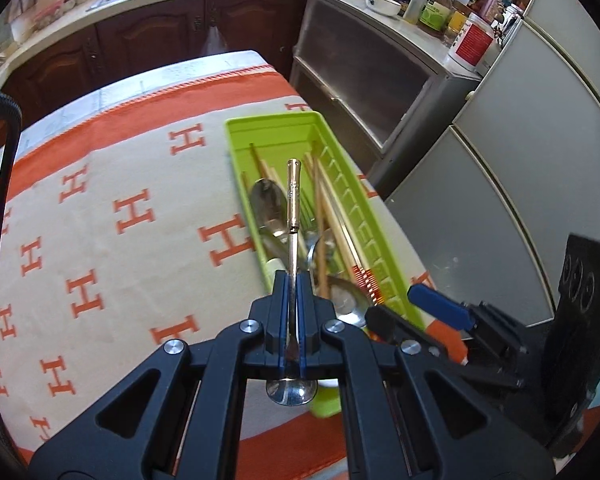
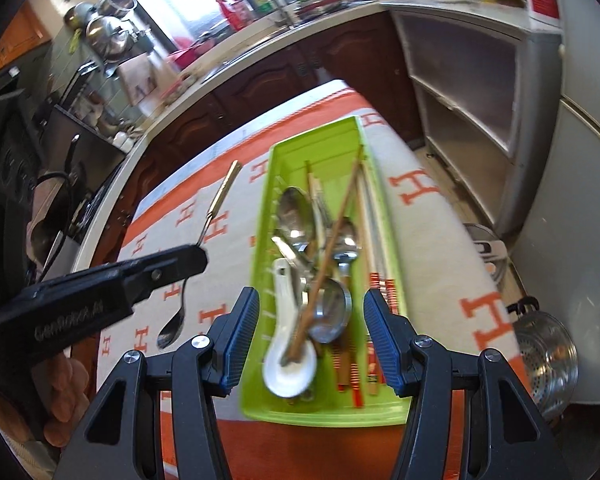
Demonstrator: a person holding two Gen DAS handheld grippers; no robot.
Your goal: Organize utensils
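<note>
One slim steel spoon with gold-toned handle, bowl shiny.

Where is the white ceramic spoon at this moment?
In the right wrist view, the white ceramic spoon lies in the near left end of the green tray, beside the metal spoons, with a brown chopstick resting in its bowl.

Table w/ cream cloth, orange H pattern + orange border; green tray lies directly on cloth nr right edge, long side running away from cameras; rest of cloth bare in both views.
</note>
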